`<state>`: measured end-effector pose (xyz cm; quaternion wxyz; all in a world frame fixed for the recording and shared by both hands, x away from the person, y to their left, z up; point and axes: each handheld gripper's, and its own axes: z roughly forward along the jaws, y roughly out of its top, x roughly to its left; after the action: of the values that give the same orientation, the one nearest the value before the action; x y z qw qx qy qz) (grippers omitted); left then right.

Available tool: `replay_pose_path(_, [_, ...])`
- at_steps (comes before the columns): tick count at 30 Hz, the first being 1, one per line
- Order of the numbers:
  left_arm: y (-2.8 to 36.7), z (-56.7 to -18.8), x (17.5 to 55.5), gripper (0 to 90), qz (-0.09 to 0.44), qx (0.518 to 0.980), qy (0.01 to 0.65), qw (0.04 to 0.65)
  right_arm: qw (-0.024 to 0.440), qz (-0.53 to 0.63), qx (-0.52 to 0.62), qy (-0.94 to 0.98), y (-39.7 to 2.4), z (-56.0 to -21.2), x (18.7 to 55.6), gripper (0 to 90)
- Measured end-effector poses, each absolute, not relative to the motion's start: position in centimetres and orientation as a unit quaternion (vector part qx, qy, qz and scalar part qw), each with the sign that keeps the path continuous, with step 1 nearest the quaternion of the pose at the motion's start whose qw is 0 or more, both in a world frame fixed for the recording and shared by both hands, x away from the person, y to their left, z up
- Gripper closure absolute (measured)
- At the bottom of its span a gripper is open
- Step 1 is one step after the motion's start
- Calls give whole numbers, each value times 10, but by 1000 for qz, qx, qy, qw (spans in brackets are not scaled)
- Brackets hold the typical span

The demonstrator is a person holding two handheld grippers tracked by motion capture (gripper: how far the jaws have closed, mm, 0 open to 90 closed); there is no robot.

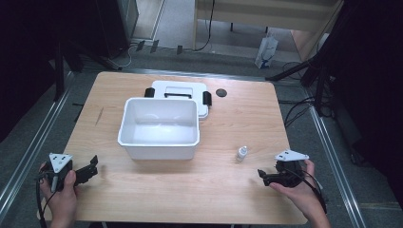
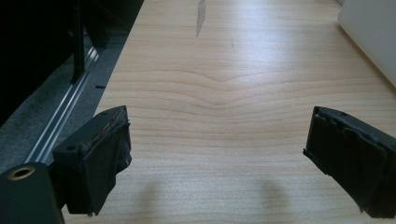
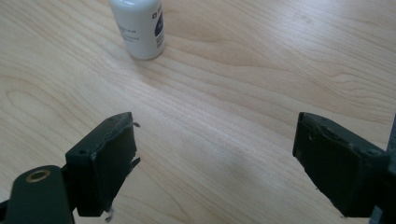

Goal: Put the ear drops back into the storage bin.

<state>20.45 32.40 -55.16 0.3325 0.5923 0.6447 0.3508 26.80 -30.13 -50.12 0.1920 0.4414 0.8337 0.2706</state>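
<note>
High view: both tools, left tool (image 1: 90, 167) and right tool (image 1: 264, 175), stood wide open, empty; small white bottle (image 1: 242, 153) beside the white bin (image 1: 159, 145) looked light, slippery; grip its body.

- The place looks like a lab or a recording room, not a home.
- The wooden counter (image 1: 142, 199) stands alone on grey carpet floor (image 1: 28, 137), with metal rails (image 1: 23, 156) along its sides.
- Black stands (image 1: 313, 71) and loose cables (image 1: 294, 111) are around it.
- Behind it are a wooden bench (image 1: 266, 14) and a white paper bag (image 1: 266, 50).
</note>
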Motion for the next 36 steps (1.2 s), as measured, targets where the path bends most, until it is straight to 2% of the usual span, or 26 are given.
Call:
replay_pose_path(19, [324, -552, 205, 75, 352, 590, 645, 333, 117, 77, 351, 926, -261, -477, 309, 133])
replay_pose_path(26, [325, -552, 205, 75, 351, 589, 646, 335, 74, 2, 317, 945, -243, -474, 317, 138])
replay_pose_path(36, [325, -552, 205, 75, 354, 585, 650, 331, 75, -22, 306, 949, -227, -461, 331, 152])
